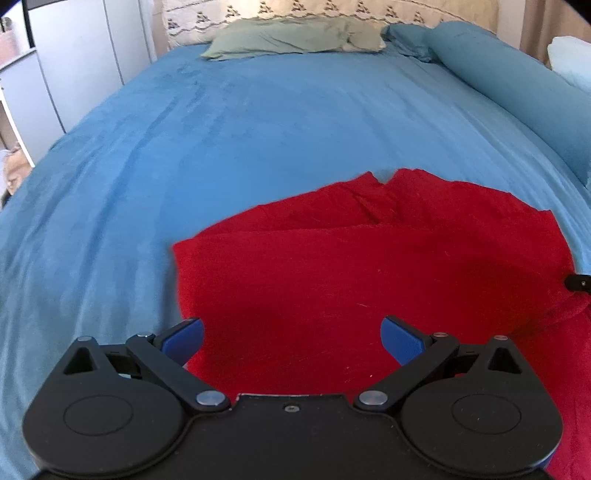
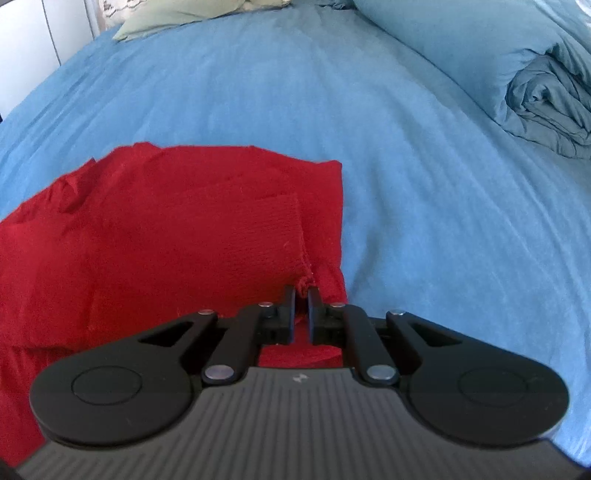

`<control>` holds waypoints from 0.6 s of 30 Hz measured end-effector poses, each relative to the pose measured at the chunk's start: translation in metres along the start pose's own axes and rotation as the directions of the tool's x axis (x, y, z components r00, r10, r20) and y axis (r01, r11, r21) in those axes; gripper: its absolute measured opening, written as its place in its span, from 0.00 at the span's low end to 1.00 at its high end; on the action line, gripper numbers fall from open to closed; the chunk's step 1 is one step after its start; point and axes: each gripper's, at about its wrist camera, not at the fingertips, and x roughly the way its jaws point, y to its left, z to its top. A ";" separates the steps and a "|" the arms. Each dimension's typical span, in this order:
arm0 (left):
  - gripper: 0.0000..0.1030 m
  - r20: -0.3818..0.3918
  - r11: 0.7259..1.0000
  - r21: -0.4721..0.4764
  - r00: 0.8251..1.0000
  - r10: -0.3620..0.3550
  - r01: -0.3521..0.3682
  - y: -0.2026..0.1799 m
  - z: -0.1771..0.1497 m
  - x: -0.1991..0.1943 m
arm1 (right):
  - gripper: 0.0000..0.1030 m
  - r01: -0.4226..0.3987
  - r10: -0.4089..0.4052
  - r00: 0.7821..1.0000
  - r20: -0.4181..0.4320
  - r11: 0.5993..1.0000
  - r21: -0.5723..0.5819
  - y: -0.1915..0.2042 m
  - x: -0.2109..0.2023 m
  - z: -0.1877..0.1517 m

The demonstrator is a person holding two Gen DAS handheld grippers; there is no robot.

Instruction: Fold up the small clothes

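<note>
A red knitted garment point(image 1: 369, 280) is lying partly folded on the blue bed cover point(image 1: 221, 147), its layers overlapping and one ribbed cuff point(image 2: 269, 236) lying on top near its right edge. No brand, label or readable writing is showing on the garment or the bedding; only a small pale mark is sitting on the body of the right gripper, too small to make out.

The left gripper point(image 1: 291, 339) is hovering just over the near part of the garment with its blue-padded fingers point(image 1: 184, 338) spread wide apart and nothing between them. The right gripper point(image 2: 303, 306) is pinching the corner of the ribbed cuff, its black fingers point(image 2: 288, 310) drawn nearly together on the bunched red knit.

At the head of the bed a pale green pillow point(image 1: 291, 38) is resting against a patterned headboard cover point(image 1: 295, 11). A rolled blue duvet point(image 2: 546, 96) is lying along the right side of the bed.
</note>
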 end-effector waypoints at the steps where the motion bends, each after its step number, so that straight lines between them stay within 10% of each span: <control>1: 1.00 -0.004 1.000 0.003 1.000 -0.007 0.007 0.000 0.000 0.004 | 0.33 0.009 -0.009 1.000 0.001 1.000 -0.012 0.001 -0.003 0.001; 4: 1.00 -0.022 1.000 -0.005 1.000 0.004 -0.004 0.005 -0.002 0.019 | 0.92 0.015 -0.010 0.992 0.125 0.999 -0.040 0.008 -0.027 0.002; 5: 1.00 -0.031 1.000 -0.018 1.000 0.003 -0.003 0.008 -0.004 0.026 | 0.97 -0.018 0.027 0.983 0.181 0.998 -0.053 0.010 -0.034 0.004; 11: 1.00 -0.014 0.999 -0.044 1.000 0.003 -0.004 0.014 -0.015 0.047 | 0.96 -0.230 0.255 0.959 0.121 0.955 -0.188 0.031 -0.012 0.001; 18: 1.00 -0.018 0.995 -0.101 1.000 0.021 -0.022 0.015 -0.013 0.040 | 0.96 -0.240 0.258 0.963 0.076 0.952 -0.188 0.022 0.013 -0.017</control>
